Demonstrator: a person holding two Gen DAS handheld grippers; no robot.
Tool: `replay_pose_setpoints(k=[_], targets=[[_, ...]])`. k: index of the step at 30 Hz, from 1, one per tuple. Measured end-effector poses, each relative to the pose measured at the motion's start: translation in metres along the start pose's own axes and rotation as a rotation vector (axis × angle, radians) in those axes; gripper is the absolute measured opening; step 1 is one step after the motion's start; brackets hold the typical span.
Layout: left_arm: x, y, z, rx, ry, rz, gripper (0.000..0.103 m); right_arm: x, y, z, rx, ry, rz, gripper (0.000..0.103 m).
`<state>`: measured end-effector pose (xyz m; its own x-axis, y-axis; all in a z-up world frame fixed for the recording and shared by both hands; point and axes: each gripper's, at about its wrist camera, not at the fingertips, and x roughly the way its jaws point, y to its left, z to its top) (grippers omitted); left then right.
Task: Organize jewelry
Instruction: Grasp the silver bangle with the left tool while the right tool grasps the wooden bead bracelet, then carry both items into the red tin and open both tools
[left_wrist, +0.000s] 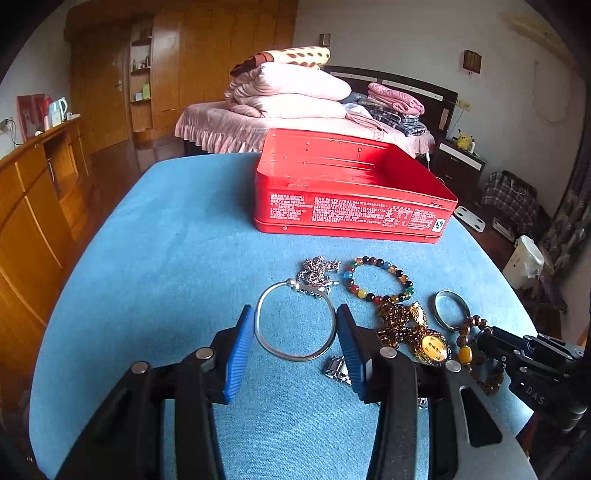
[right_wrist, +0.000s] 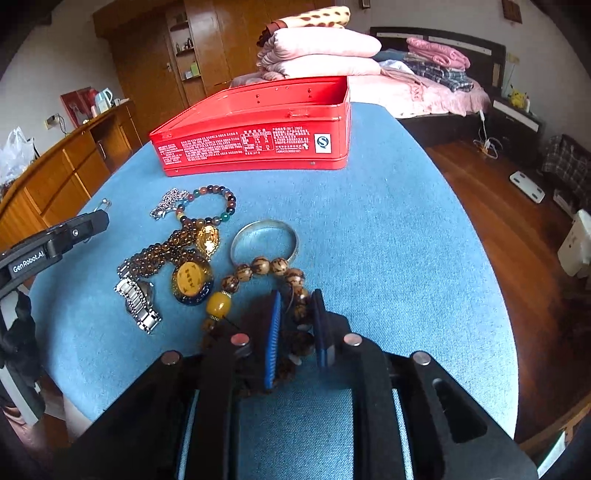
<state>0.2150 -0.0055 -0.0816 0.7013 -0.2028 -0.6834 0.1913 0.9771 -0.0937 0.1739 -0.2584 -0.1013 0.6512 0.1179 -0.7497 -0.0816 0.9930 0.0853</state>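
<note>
Left gripper (left_wrist: 295, 332) stood spread wide, low over the blue bench (left_wrist: 166, 258), its blue pads on either side of the thin silver bangle (left_wrist: 295, 321). The bangle lay flat between the pads; contact on either side could not be told. Just beyond the bangle's far rim lay a heap of silver chain (left_wrist: 317, 271), touching it at the clasp end. A steel watch band (left_wrist: 338, 369) showed partly from under the right pad.

Right gripper (right_wrist: 297, 325) was pinched on the brown wooden bead bracelet (right_wrist: 273, 267), a few beads caught between the narrowed pads. The bracelet's amber-yellow bead (right_wrist: 219, 304) hung to the left of the pads. The far arc of the bracelet lay over the near rim of a wide silver bangle (right_wrist: 264, 240).

Left of that: a yellow oval pendant (right_wrist: 191, 282) on a string of small brown beads (right_wrist: 162, 253), with a gold charm (right_wrist: 208, 238) at its far end. The watch (right_wrist: 138, 301) lay nearest the bench edge. Farther out was a multicolored bead bracelet (right_wrist: 212, 205), beside the chain.

Red tin box (right_wrist: 258, 125), open-topped, stood at the far side of the bench, well apart from the jewelry. Beyond it was a bed (left_wrist: 258, 125) with stacked pink bedding.
</note>
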Motion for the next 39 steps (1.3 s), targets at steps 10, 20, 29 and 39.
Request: replay_pose_setpoints(k=[10,20,29,39], targets=[[-0.005,0.0,0.011,-0.012,-0.028,-0.007,0.045,-0.027,0.002,0.029,-0.016,-0.104,-0.009,0.011],[-0.016,-0.01,0.051,0.007,-0.098,-0.027,0.045,-0.042,0.012,0.076,-0.057,-0.182,-0.003,0.011],[0.008,-0.026,0.098,0.022,-0.11,-0.038,0.045,-0.03,0.01,0.129,-0.052,-0.211,0.039,0.011],[0.054,-0.03,0.146,0.012,-0.093,-0.011,0.045,-0.011,0.001,0.193,-0.031,-0.254,0.073,0.011]])
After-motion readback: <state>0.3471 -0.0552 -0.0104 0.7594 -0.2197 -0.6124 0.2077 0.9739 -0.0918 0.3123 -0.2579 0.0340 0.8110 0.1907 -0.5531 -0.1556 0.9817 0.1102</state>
